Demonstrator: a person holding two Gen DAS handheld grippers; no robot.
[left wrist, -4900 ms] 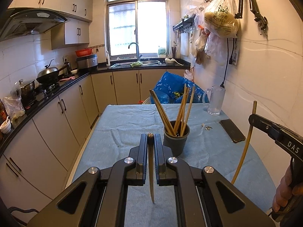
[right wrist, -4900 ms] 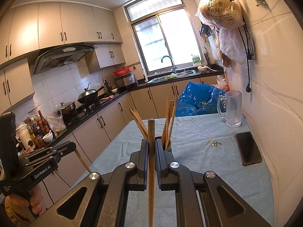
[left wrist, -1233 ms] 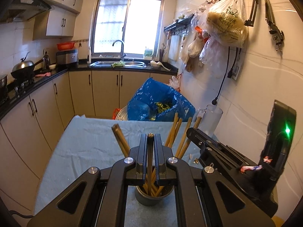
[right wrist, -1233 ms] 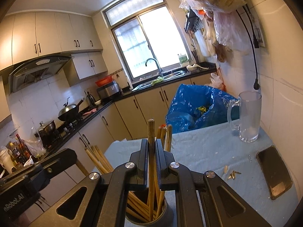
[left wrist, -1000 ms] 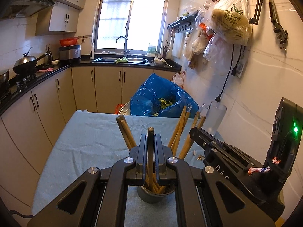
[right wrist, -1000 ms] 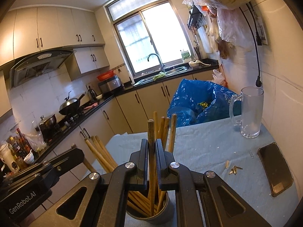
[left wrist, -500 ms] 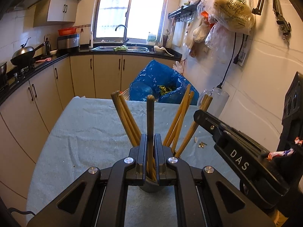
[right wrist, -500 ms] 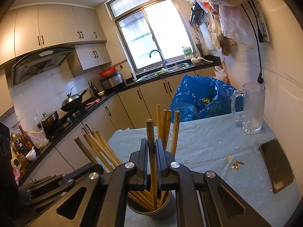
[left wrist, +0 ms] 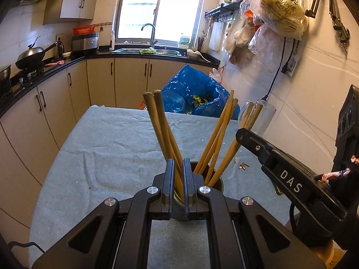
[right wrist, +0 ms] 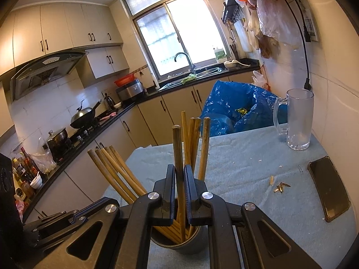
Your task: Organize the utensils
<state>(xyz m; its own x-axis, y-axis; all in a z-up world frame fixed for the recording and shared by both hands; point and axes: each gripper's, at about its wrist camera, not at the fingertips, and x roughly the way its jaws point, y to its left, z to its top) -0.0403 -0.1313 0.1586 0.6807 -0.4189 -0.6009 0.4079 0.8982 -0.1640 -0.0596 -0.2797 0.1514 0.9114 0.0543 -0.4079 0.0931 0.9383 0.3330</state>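
A grey holder cup with several wooden chopsticks stands on the blue-grey tablecloth. My left gripper sits right over the cup with its jaws slightly apart and nothing clamped between them; chopsticks lean in the cup behind it. My right gripper holds one upright chopstick whose lower end is in the cup. The right gripper's body also shows in the left wrist view. The left gripper's body shows at the lower left of the right wrist view.
A glass mug and a black phone sit on the table's right side, with small scraps between them. A blue bin bag stands beyond the table's far edge. Counters and cabinets run along the left.
The chopstick that stood between my left jaws has dropped into the cup and the jaws have parted slightly. My right gripper has lowered its chopstick further into the cup.
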